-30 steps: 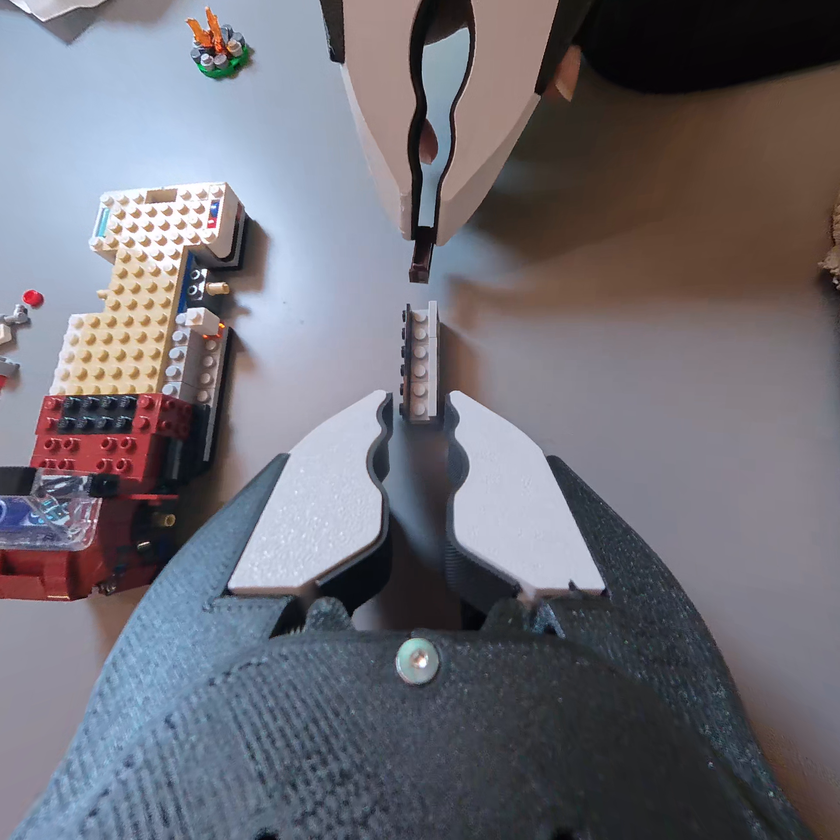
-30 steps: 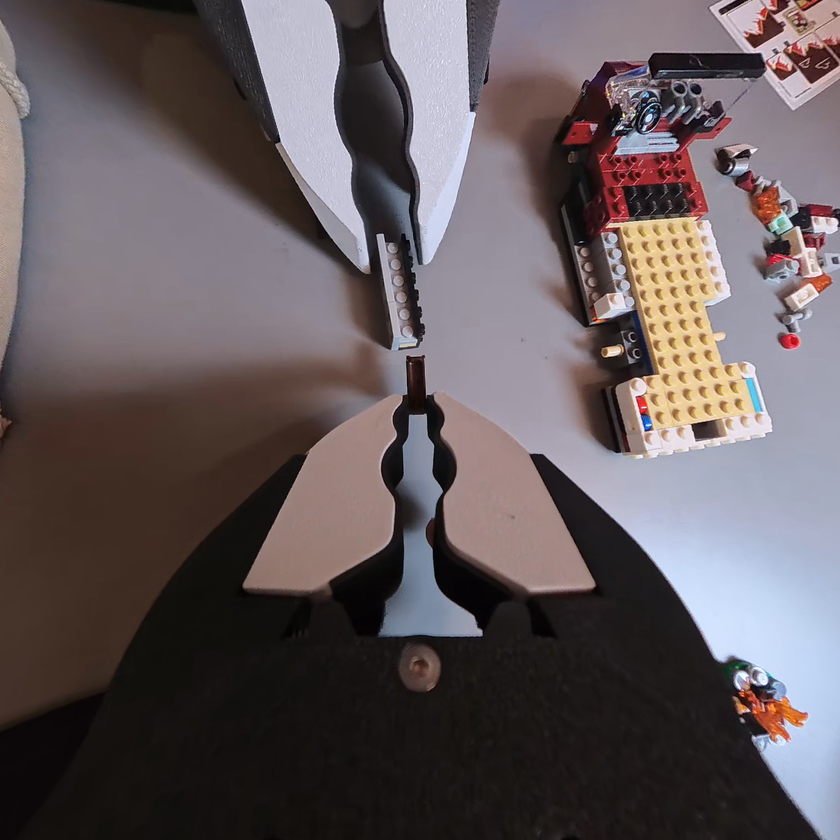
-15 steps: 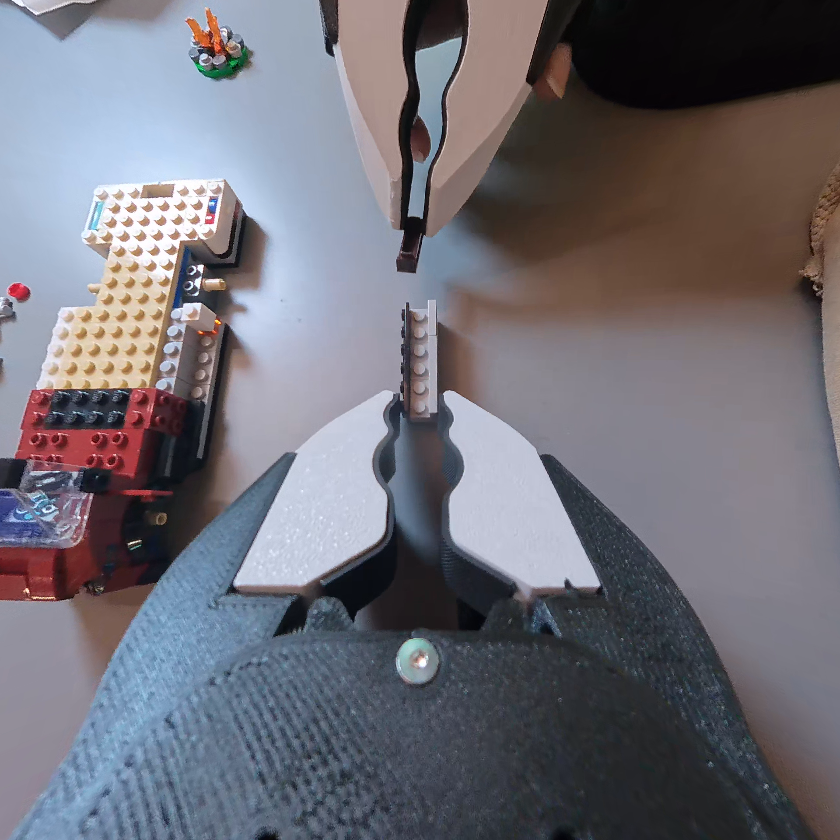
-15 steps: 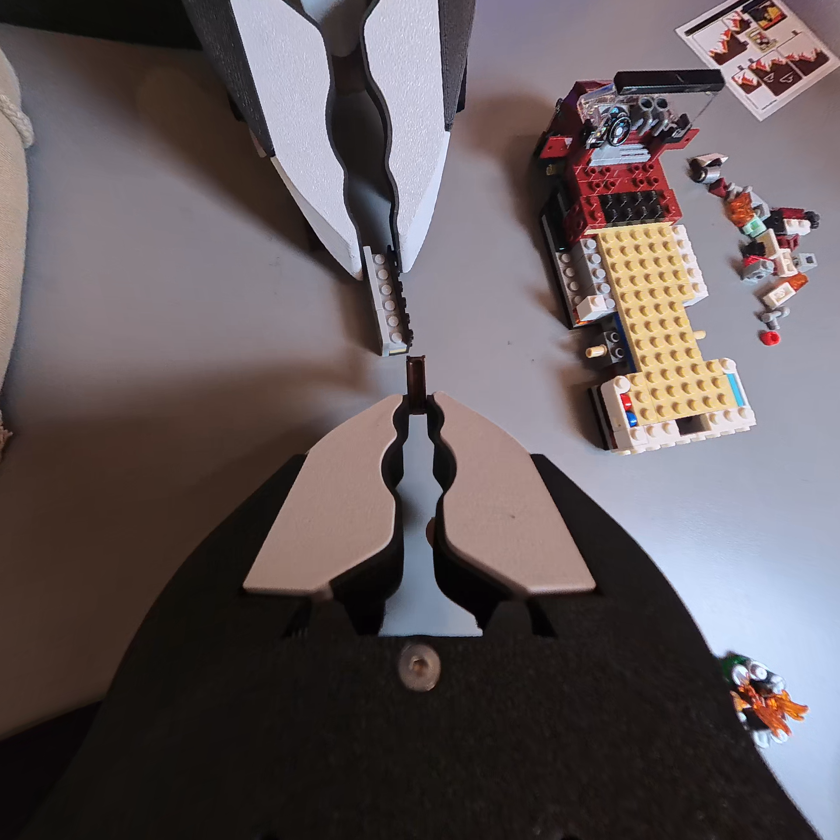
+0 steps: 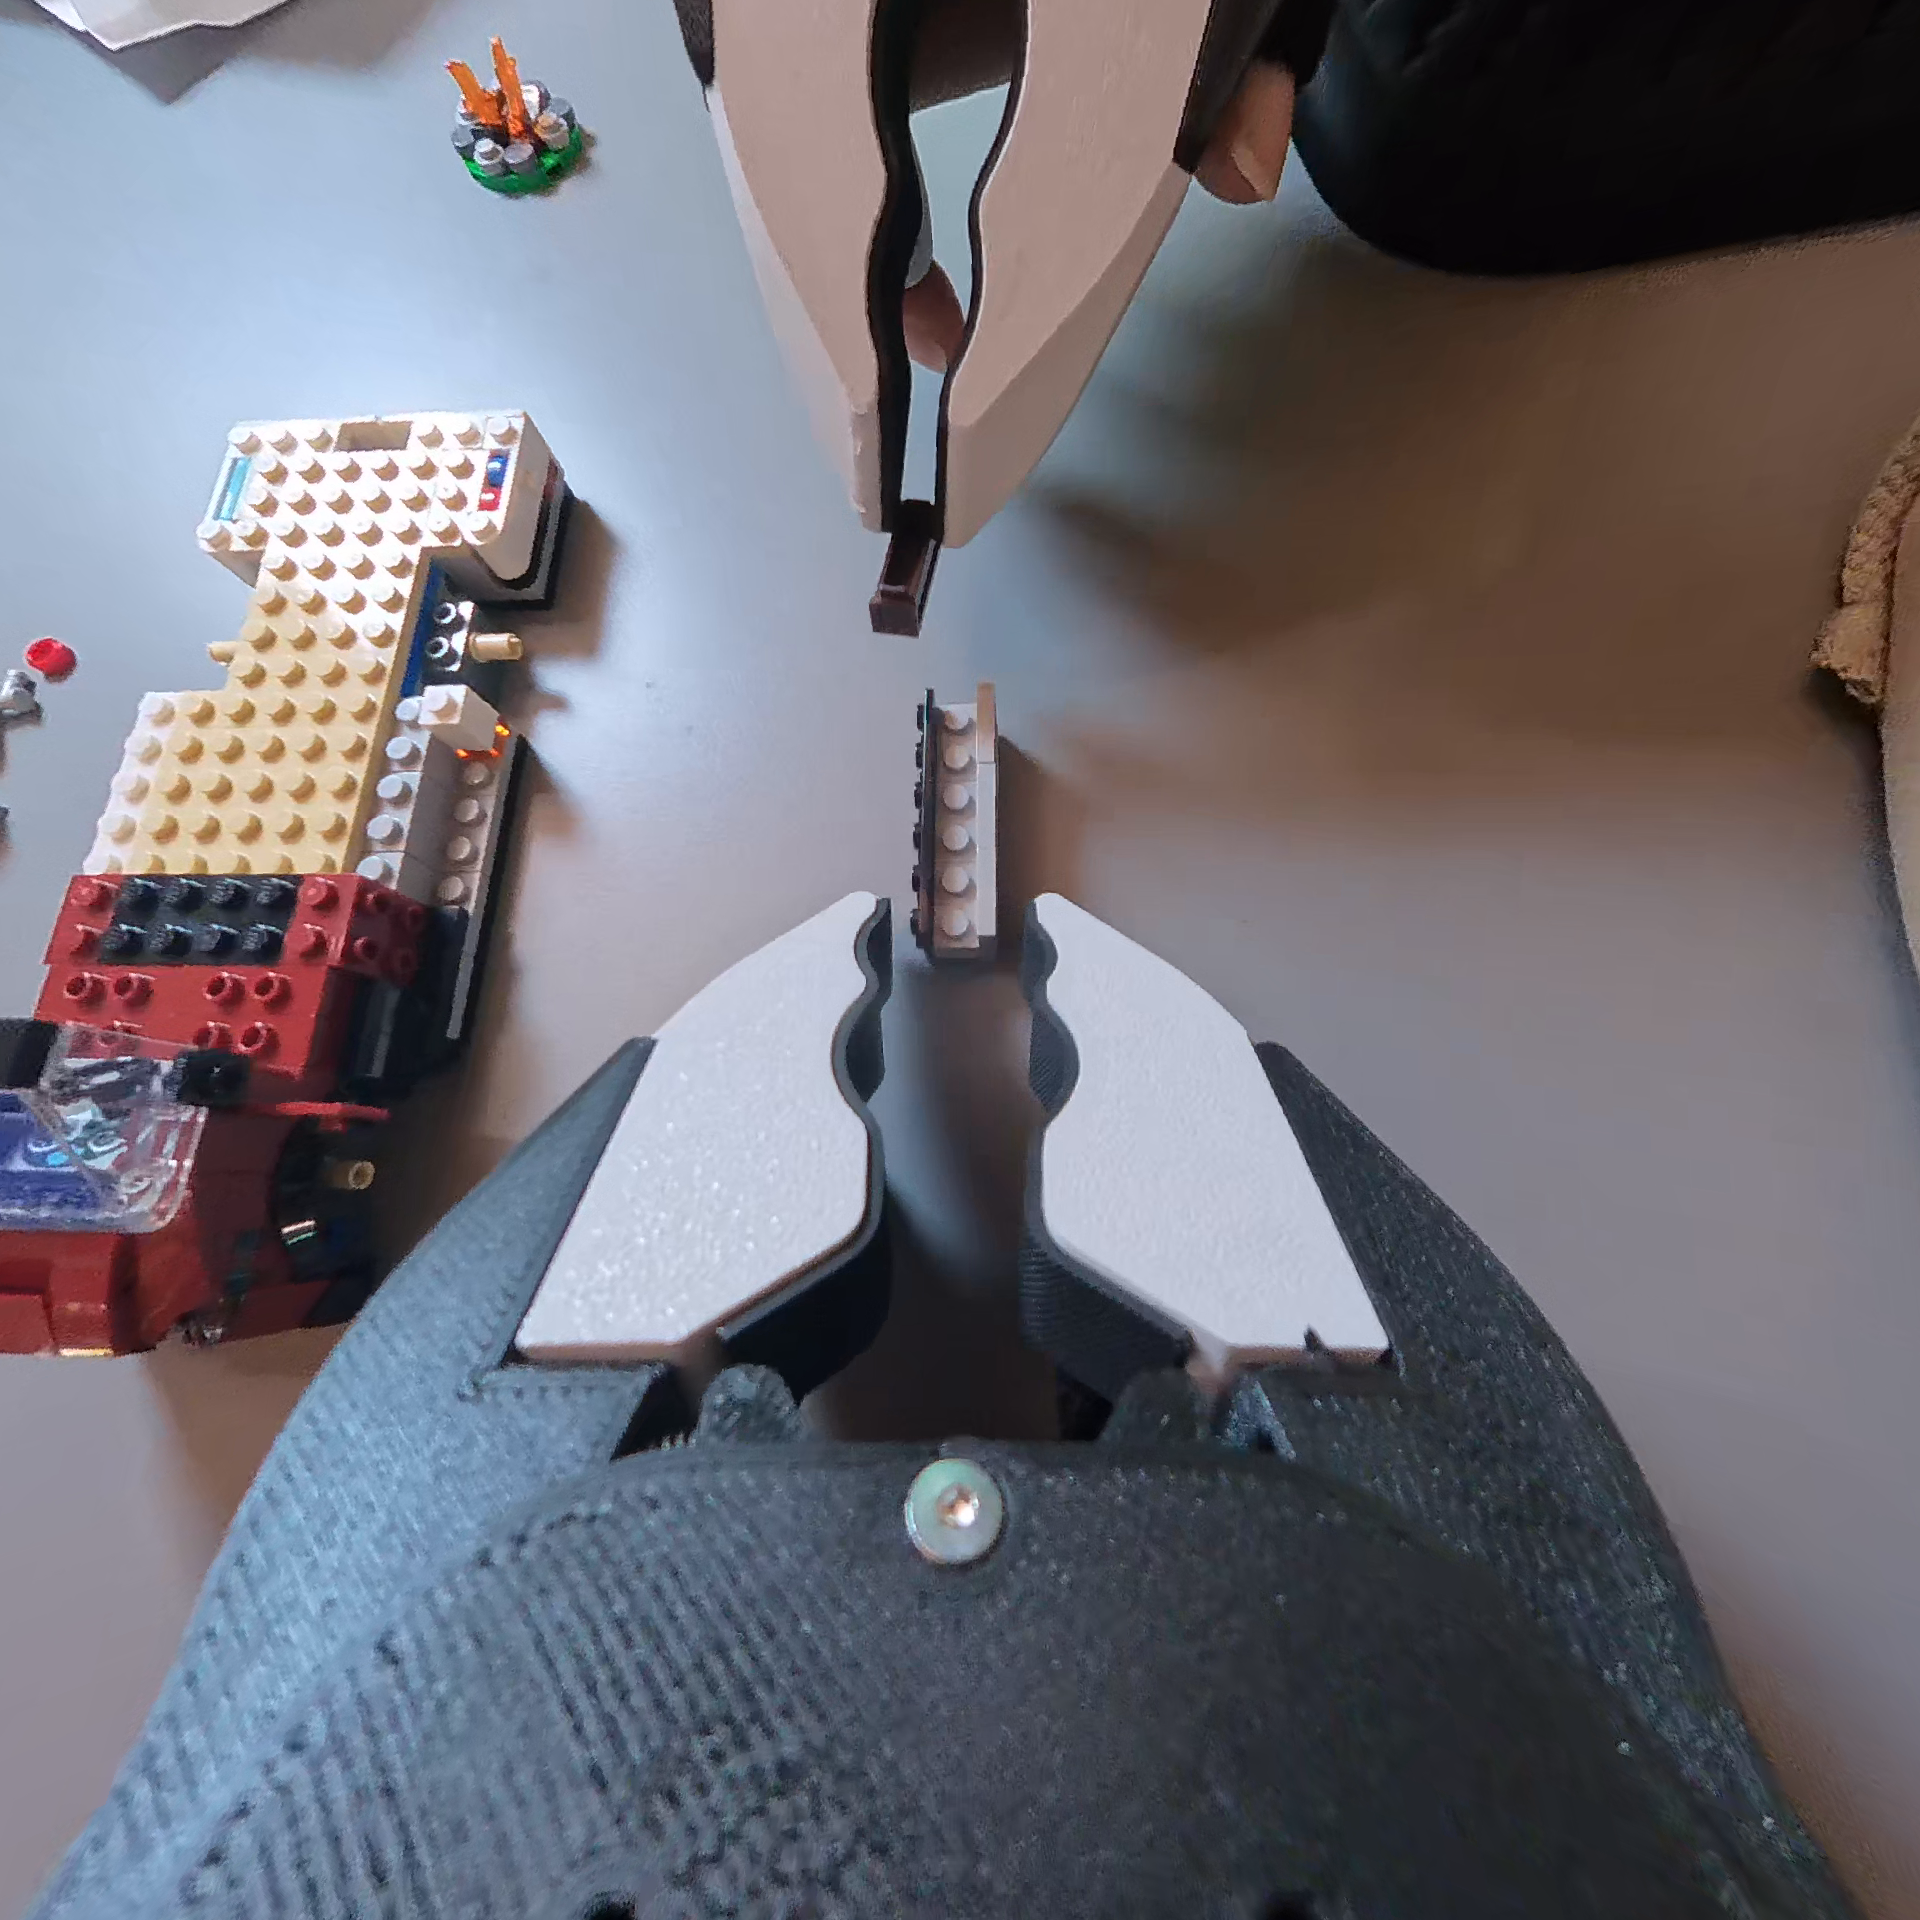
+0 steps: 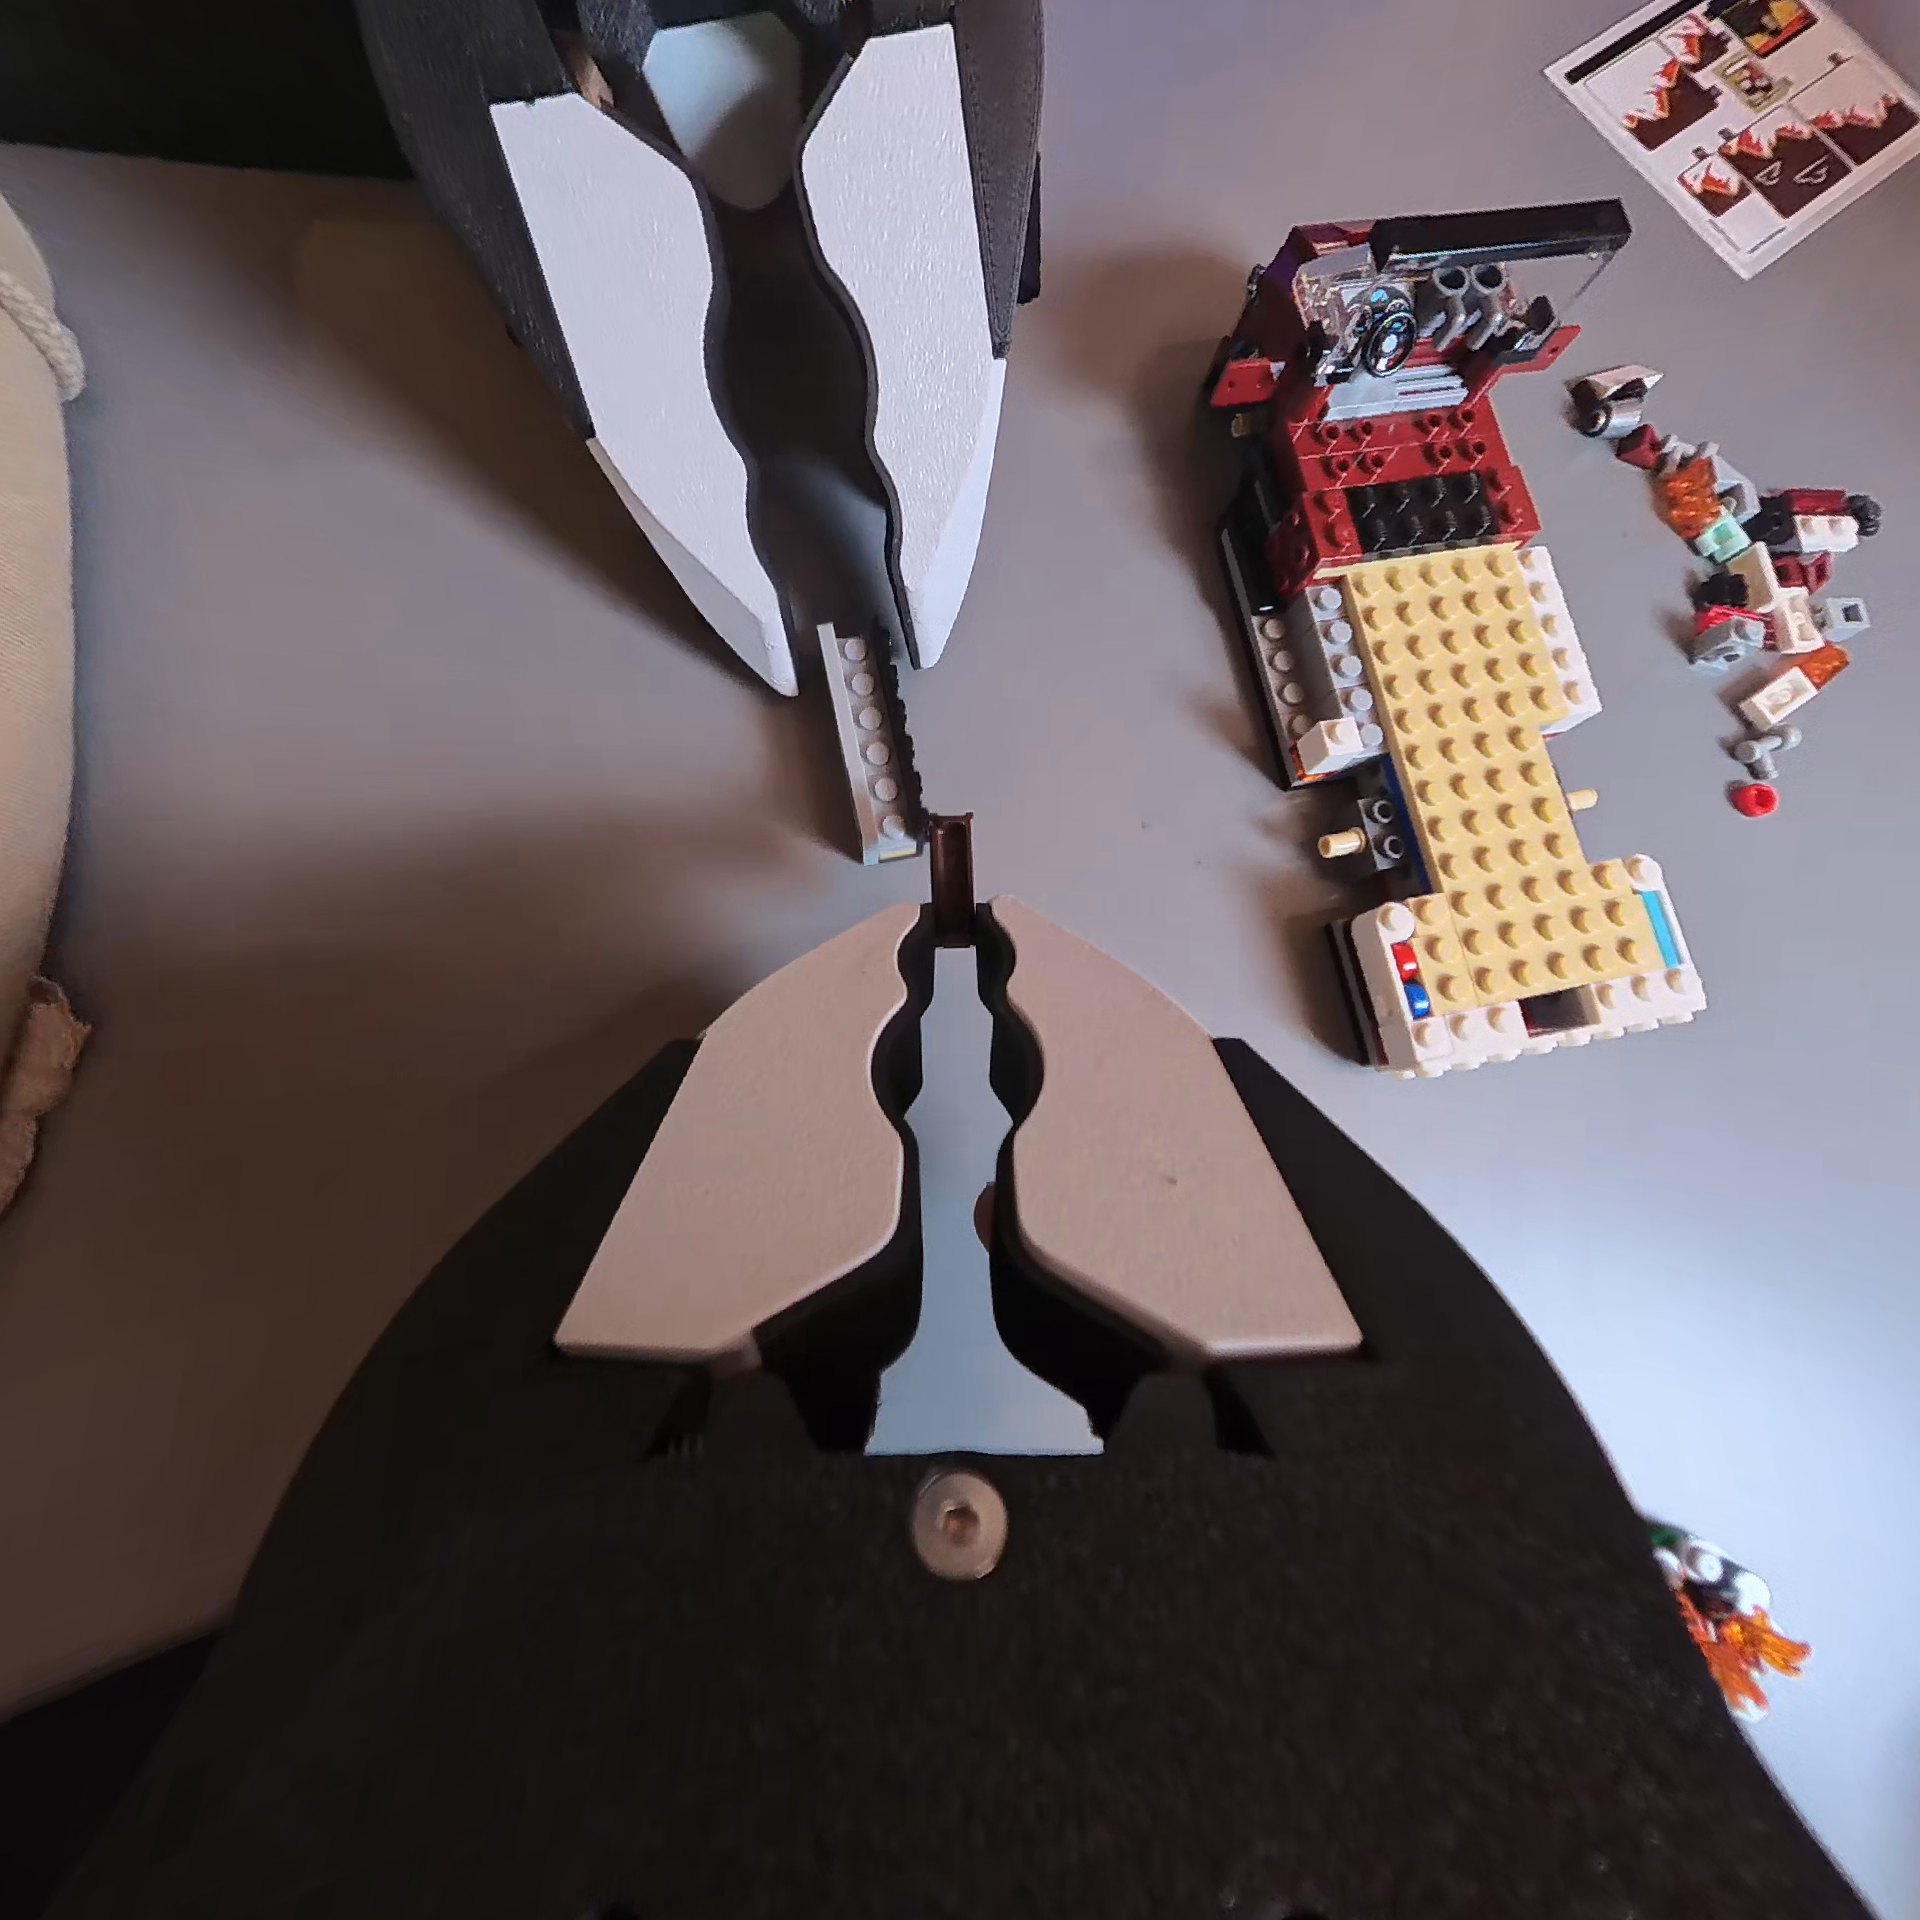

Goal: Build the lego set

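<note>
My left gripper is open. A thin strip of grey and black bricks stands on edge between its fingertips, with a gap on each side, and neither pad presses on it. My right gripper is shut on a small dark brown piece that sticks out ahead of its tips. The brown piece's front end is right beside the near end of the strip. In the left wrist view the right gripper comes from the top with the brown piece just beyond the strip. The left gripper also shows in the right wrist view.
A large brick model in tan, white and dark red lies on the grey table, right of centre in the right wrist view. Loose small pieces, an instruction sheet and a small campfire build lie nearby. A beige cloth is at the edge. It is some 20 cm from my right tips to the small campfire build.
My left jaws narrowed onto the strip, then widened again, so the strip is now free between them. My right gripper brought the brown piece closer to the strip's end.
</note>
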